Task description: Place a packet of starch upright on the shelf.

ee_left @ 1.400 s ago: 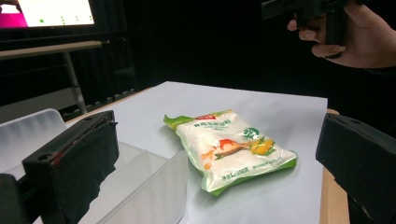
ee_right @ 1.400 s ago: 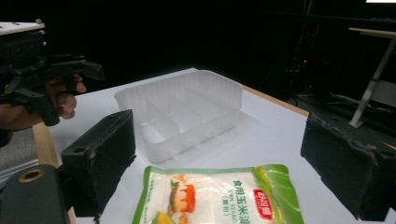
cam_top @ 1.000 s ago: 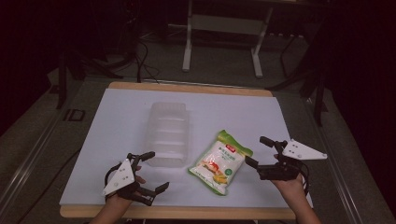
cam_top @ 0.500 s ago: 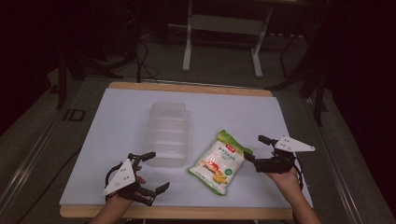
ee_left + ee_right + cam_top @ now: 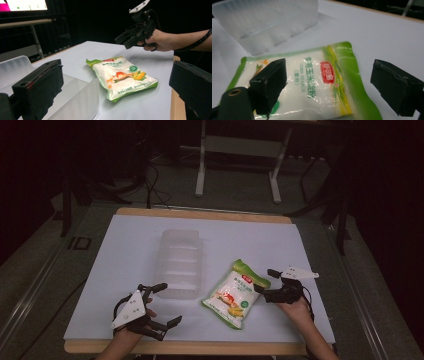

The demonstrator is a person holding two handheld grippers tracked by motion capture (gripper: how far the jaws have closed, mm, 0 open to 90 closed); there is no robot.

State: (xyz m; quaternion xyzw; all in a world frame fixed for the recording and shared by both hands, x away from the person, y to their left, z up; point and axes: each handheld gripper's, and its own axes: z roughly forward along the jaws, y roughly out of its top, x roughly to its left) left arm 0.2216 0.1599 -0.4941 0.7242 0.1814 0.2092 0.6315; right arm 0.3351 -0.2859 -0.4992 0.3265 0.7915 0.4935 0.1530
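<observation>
- The left gripper point(image 5: 159, 307) sits nearest the front edge of the tabletop point(image 5: 310, 245), low at the left, its fingers spread wide with nothing between them.
- It lies just short of the clear plastic tray point(image 5: 181, 262), whose near end comes close to the upper finger; in the left gripper view the tray's point(image 5: 82, 100) wall rises right beside the left finger point(image 5: 42, 85).
- The starch bag point(image 5: 234, 293) lies flat on the tabletop to the right of the tray, close by it but apparently not touching.
- Its long axis runs on a slant: the green top seam points away and to the right, the bottom end points toward the front edge.
- The right gripper point(image 5: 264, 283) hovers at the bag's far right corner, fingers wide apart and holding nothing.
- In the right gripper view the bag point(image 5: 317, 82) lies straight ahead and below, with the green seam between the two fingers point(image 5: 270, 82), so the fingers straddle that end across its width.
- The right gripper is plainly the nearer one; the left is well apart from the bag, with the tray's corner between.
- My judgement: the coming move is a short drop onto the seam end and a pinch; then the bag has to travel left into the tray, whose long axis runs away from the person.
- Beyond the tray the tabletop is bare up to its wooden far edge.
</observation>
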